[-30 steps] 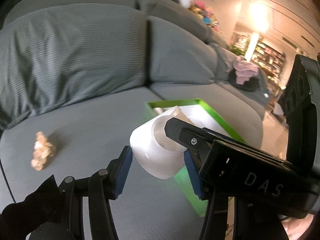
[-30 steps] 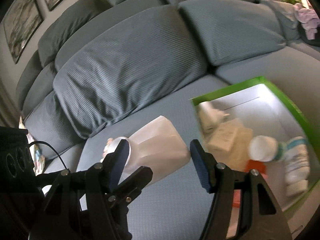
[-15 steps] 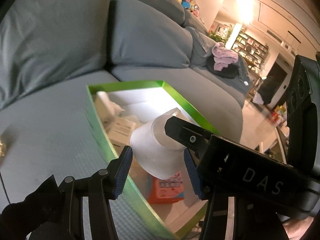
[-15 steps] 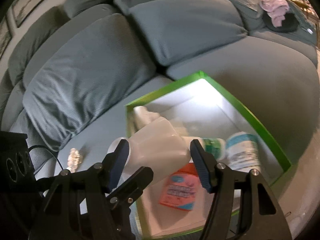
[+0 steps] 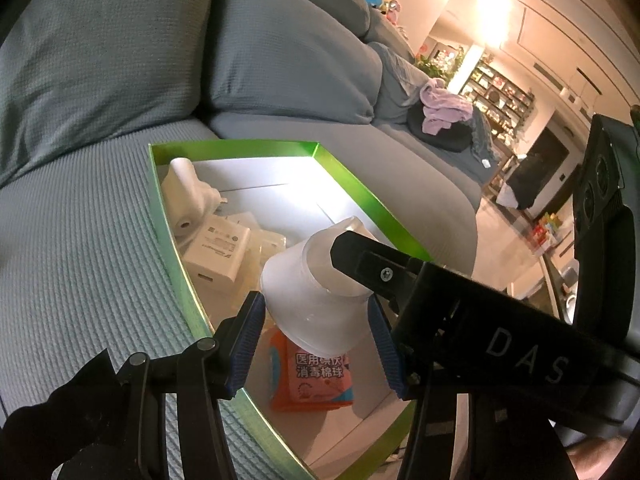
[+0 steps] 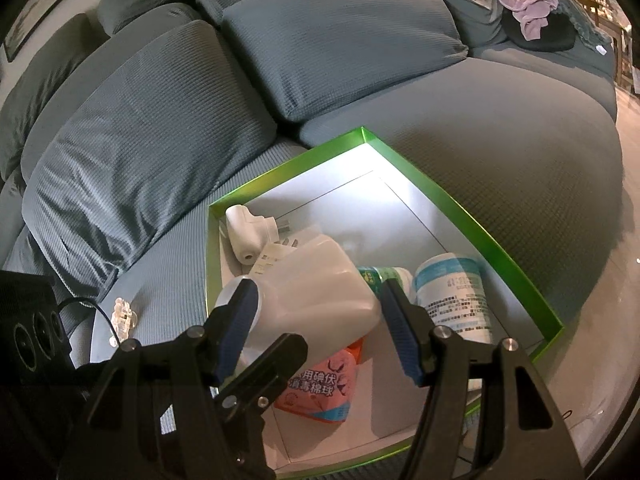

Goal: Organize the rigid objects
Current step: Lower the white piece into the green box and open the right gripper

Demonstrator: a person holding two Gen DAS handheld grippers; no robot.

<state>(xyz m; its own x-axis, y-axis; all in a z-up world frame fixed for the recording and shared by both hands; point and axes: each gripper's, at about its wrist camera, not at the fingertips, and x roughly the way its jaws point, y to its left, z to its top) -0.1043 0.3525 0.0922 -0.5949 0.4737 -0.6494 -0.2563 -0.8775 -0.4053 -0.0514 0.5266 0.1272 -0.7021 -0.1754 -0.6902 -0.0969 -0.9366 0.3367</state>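
Both my grippers pinch the white plastic jug [image 5: 312,296]. The left gripper [image 5: 316,332] has its pads pressed on one end and the right gripper [image 6: 316,320] clamps the body. The jug hangs above the green tray [image 5: 236,146], over the orange cotton-ball packet [image 5: 312,376], not yet set down.

Risks:
- If one grip lets go first, the smooth jug swings or slips out of the other.
- The spot below is crowded. The jug could land on the packet, or knock the white canister [image 6: 456,292] or the charger [image 5: 218,248].
- If I release it this high, it may bounce off the tray onto the sofa seat [image 5: 80,260].

Versus a second ago: the jug was over bare sofa beside the tray and is now above the tray. Both grips are unchanged.
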